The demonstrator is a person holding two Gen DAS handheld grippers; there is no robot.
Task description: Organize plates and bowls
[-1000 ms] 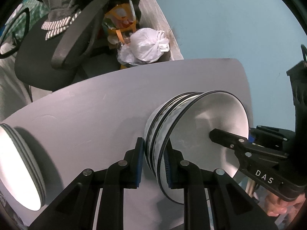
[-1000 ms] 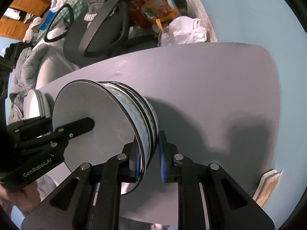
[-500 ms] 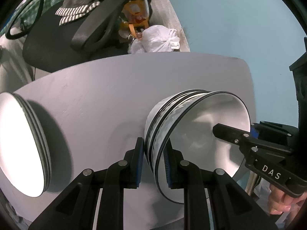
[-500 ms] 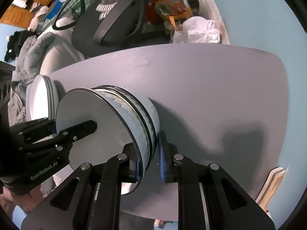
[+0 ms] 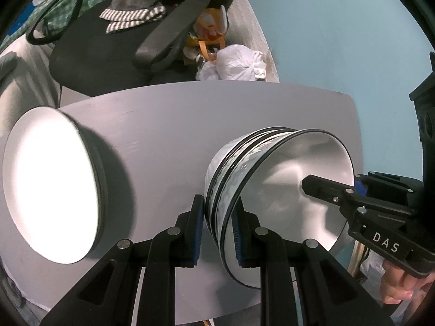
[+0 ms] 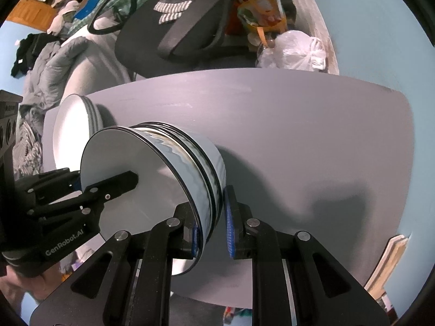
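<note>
A stack of nested white bowls (image 5: 285, 184) with black rims and a wavy blue band is held low over the grey table (image 5: 176, 114). My left gripper (image 5: 217, 218) is shut on the rim nearest it, one blue pad inside and one outside. On the opposite rim my right gripper (image 6: 212, 226) is shut on the same bowls (image 6: 163, 179). Each view also shows the other gripper: the right gripper (image 5: 350, 187) and the left gripper (image 6: 81, 182). A stack of white plates (image 5: 51, 184) lies on the table left of the bowls, also seen as plates (image 6: 70, 125).
Beyond the table's far edge stand a black office chair (image 5: 108, 54) and a white plastic bag (image 5: 236, 62) against a light blue wall. Grey bedding (image 6: 54, 68) lies at the far left. Flat boards (image 6: 388, 266) lean below the table's right edge.
Both grippers have carried the bowl stack sideways toward the plates. The plate stack now sits closer and fuller in both views. Both grips are unchanged.
</note>
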